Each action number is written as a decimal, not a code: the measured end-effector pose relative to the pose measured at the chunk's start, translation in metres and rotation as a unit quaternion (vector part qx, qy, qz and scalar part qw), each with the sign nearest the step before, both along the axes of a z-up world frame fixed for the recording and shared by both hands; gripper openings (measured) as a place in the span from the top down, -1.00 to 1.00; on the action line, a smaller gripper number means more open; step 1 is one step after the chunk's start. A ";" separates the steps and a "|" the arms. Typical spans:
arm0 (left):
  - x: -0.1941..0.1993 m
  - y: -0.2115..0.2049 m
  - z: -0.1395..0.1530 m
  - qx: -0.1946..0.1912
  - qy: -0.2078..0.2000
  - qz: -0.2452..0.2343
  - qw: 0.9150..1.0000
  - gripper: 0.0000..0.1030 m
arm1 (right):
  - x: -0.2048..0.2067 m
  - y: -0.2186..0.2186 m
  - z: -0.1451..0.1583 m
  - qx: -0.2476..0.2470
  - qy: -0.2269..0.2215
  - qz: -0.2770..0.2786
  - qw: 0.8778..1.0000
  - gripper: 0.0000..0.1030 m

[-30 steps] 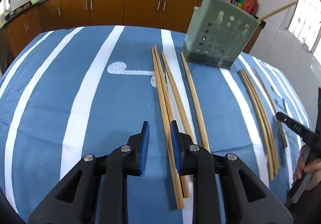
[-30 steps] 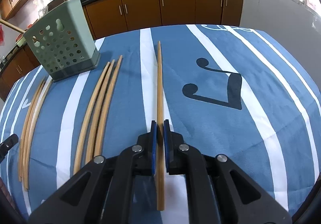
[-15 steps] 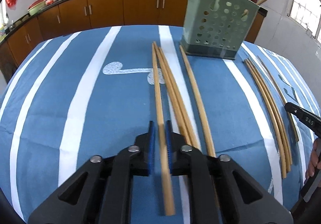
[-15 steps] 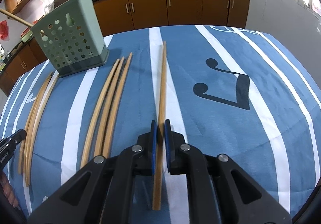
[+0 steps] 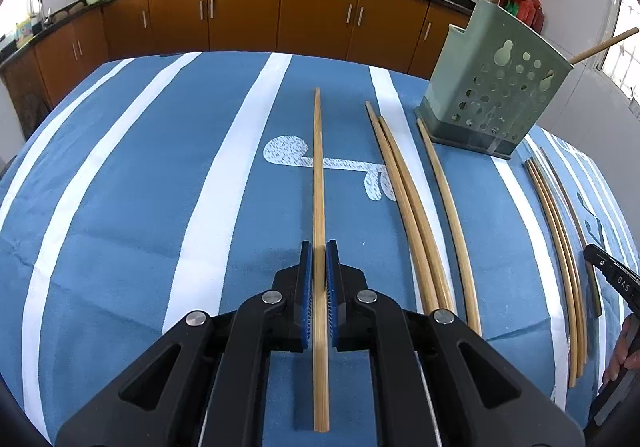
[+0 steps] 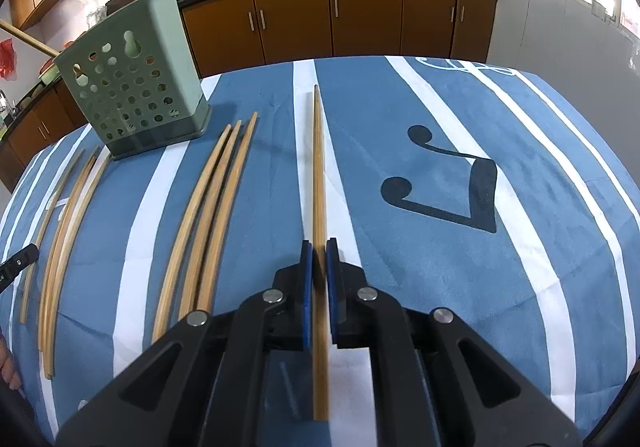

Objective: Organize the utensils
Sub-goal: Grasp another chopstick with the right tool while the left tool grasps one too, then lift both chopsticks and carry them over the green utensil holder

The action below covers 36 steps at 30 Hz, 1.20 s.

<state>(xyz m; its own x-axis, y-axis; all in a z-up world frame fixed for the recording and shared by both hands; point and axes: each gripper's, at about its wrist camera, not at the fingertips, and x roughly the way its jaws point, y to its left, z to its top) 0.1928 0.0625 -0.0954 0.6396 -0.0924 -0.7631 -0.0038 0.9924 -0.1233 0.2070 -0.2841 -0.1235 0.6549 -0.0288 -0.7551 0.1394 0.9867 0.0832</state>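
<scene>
My left gripper (image 5: 319, 259) is shut on a long bamboo chopstick (image 5: 318, 175) and holds it above the blue striped cloth. My right gripper (image 6: 319, 259) is shut on another bamboo chopstick (image 6: 318, 167), also lifted off the cloth. A green perforated utensil holder (image 5: 496, 79) stands at the far right in the left wrist view, with two sticks poking out of it. It also shows in the right wrist view (image 6: 132, 79), at the far left. Loose chopsticks (image 5: 416, 215) lie on the cloth beside the holder.
A second group of chopsticks (image 5: 556, 255) lies right of the holder; in the right wrist view these chopsticks (image 6: 64, 231) are at the left. Three more chopsticks (image 6: 208, 215) lie left of my right gripper. Brown kitchen cabinets (image 5: 240, 15) stand behind the table.
My left gripper closed on a chopstick and lifted it leftward, away from the other sticks. My right gripper stayed shut on its chopstick and raised it off the cloth.
</scene>
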 end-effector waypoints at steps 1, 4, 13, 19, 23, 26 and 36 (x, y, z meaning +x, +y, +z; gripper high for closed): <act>0.000 0.000 0.000 -0.002 0.000 0.000 1.000 0.86 | 0.000 0.000 0.000 0.001 0.000 0.000 1.000 0.84; 0.000 0.001 0.000 -0.006 0.000 0.000 1.000 0.85 | 0.001 0.000 0.000 0.001 0.000 0.000 1.000 0.84; 0.000 0.000 0.000 -0.003 0.001 -0.001 1.000 0.85 | -0.001 0.001 0.001 0.001 0.004 0.002 1.000 0.84; -0.008 -0.003 0.001 0.009 0.003 -0.009 1.000 0.85 | -0.007 0.002 0.003 0.005 0.007 0.006 1.000 0.82; -0.009 -0.004 0.000 0.016 0.001 -0.010 1.000 0.85 | -0.007 0.005 0.002 -0.005 0.006 0.008 1.000 0.82; -0.010 -0.006 0.000 0.019 0.001 -0.010 1.000 0.85 | -0.007 0.004 0.002 -0.004 0.004 0.011 1.000 0.84; -0.015 -0.002 0.014 0.015 -0.006 -0.017 1.000 0.86 | -0.018 -0.001 0.029 0.007 -0.030 0.012 0.999 0.85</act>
